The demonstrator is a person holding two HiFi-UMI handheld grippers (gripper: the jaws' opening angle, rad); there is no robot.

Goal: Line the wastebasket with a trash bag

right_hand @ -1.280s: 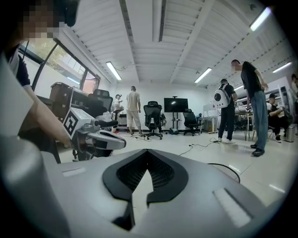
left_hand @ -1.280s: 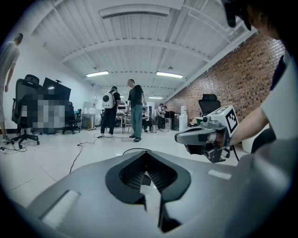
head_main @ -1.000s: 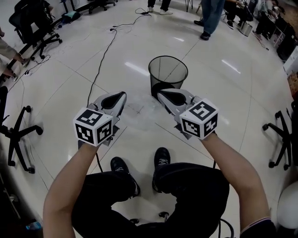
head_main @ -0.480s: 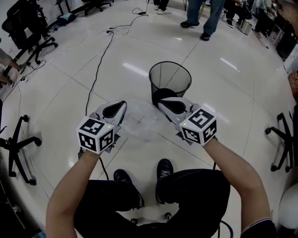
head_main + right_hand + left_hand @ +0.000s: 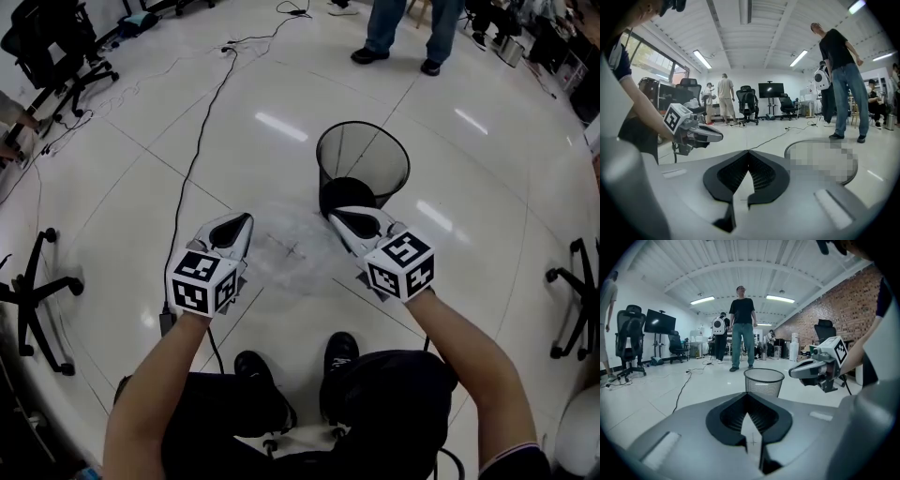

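So the trash bag (image 5: 292,251) is thin clear film. It hangs spread out between the left gripper (image 5: 242,223) and the right gripper (image 5: 337,217), low over the floor (image 5: 141,187) and just in front of the wastebasket (image 5: 364,169). Both sets of jaws are pinched fully together. Each seems to have an edge of the bag nipped at its tip, though the plastic is so see-through I can't make out the pinch itself for sure. The wastebasket is black mesh, upright, no liner in it yet.

Handling-wise, the bag weighs next to nothing. It's totally floppy and slick, and it'll probably stretch or tear if yanked. I'd also expect it to cling to itself and balloon with air. The best place to hold it is the rim of the mouth, on opposite sides, so it can be pulled wide over the mesh rim. The basket looks light too, so it may tip or skid on that glossy tile.
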